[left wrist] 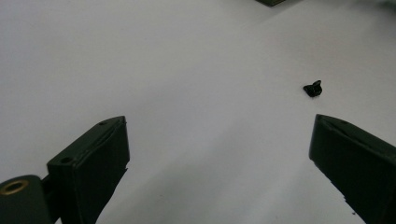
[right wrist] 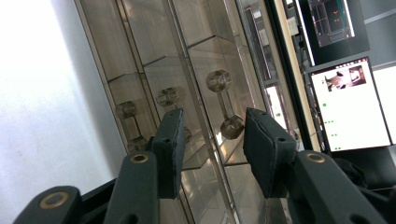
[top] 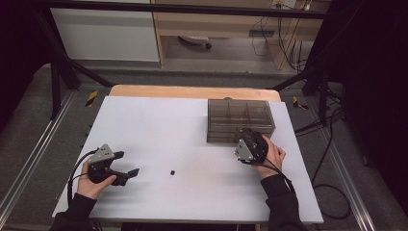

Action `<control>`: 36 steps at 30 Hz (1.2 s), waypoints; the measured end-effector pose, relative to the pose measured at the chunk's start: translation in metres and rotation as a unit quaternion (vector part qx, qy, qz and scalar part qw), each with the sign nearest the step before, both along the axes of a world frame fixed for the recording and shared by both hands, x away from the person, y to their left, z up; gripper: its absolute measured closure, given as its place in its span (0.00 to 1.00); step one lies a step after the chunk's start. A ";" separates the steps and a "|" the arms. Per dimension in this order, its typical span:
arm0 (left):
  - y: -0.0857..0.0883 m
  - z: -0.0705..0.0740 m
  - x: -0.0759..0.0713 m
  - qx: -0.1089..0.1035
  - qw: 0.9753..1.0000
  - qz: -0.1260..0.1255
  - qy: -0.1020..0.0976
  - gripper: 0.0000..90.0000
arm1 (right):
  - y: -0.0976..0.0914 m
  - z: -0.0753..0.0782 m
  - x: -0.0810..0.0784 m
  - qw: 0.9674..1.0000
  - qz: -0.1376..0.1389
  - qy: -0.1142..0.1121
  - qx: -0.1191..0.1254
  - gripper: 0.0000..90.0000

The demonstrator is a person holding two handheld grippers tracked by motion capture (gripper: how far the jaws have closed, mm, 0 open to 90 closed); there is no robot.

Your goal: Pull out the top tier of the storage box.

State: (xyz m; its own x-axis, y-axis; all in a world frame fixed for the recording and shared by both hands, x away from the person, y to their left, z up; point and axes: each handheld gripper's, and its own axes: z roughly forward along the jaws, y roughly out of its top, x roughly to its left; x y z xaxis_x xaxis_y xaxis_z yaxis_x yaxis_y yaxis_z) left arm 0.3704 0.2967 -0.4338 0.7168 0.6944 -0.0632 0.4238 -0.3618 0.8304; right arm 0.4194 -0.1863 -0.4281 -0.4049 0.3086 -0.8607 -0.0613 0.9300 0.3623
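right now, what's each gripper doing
left gripper: open, empty, small black part lies ahead.
right gripper: part closed at the clear box, grip cannot be told.

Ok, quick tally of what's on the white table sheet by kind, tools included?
Clear compartment box: 1
Small black part: 1
Hand-held tools: 2, left tool with jaws wide apart over the bare sheet, right tool at the box's near edge
Total: 4

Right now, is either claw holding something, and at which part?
Left claw is open and empty. Right claw straddles the clear box's near edge; whether its pads press cannot be told.
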 end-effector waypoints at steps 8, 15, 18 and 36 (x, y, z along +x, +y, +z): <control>0.000 0.000 0.000 0.000 1.000 0.000 0.000 0.05 | 0.002 -0.001 -0.001 1.000 0.000 -0.021 -0.016 0.73; 0.000 0.000 0.000 0.000 1.000 0.000 0.000 0.05 | 0.004 -0.004 -0.002 0.999 -0.005 -0.040 -0.029 0.77; 0.000 0.000 0.000 0.000 1.000 0.000 0.000 0.05 | 0.005 -0.005 -0.002 0.998 -0.005 -0.047 -0.038 0.78; -0.001 -0.001 0.000 0.002 1.000 -0.001 0.000 0.05 | 0.010 -0.011 -0.004 0.993 -0.011 -0.085 -0.085 0.85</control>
